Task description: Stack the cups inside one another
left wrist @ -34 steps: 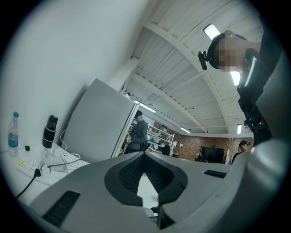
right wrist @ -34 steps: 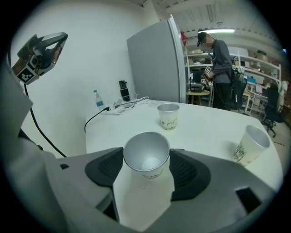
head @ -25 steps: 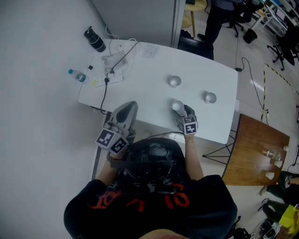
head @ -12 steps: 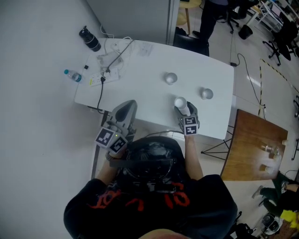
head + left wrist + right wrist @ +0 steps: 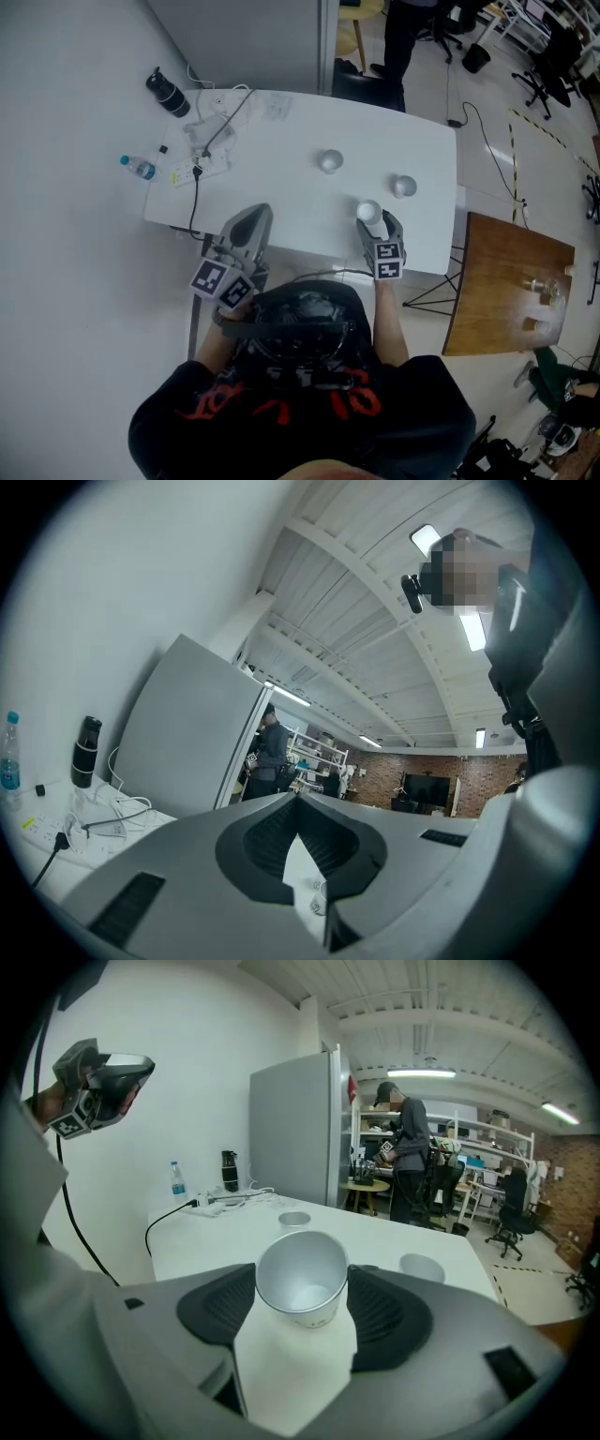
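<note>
Three silver cups are in play. My right gripper point(image 5: 372, 218) is shut on one cup point(image 5: 368, 213), held upright and mouth up above the white table point(image 5: 281, 192); its pads press the cup point(image 5: 302, 1279) on both sides. Two other cups stand on the table: one far left point(image 5: 329, 160) point(image 5: 294, 1220), one to the right point(image 5: 403, 186) point(image 5: 421, 1267). The held cup hangs just near of the right one. My left gripper point(image 5: 253, 221) hovers level at the table's near edge, jaws shut on nothing point(image 5: 298, 799).
A black flask point(image 5: 166, 93), a water bottle point(image 5: 137, 168) and a power strip with cables point(image 5: 202, 155) crowd the table's far left corner. A wooden table point(image 5: 506, 281) stands to the right. A person point(image 5: 410, 37) stands beyond the far edge.
My right gripper has risen with its cup and shifted right, closer to the right-hand cup. The left gripper has stayed put.
</note>
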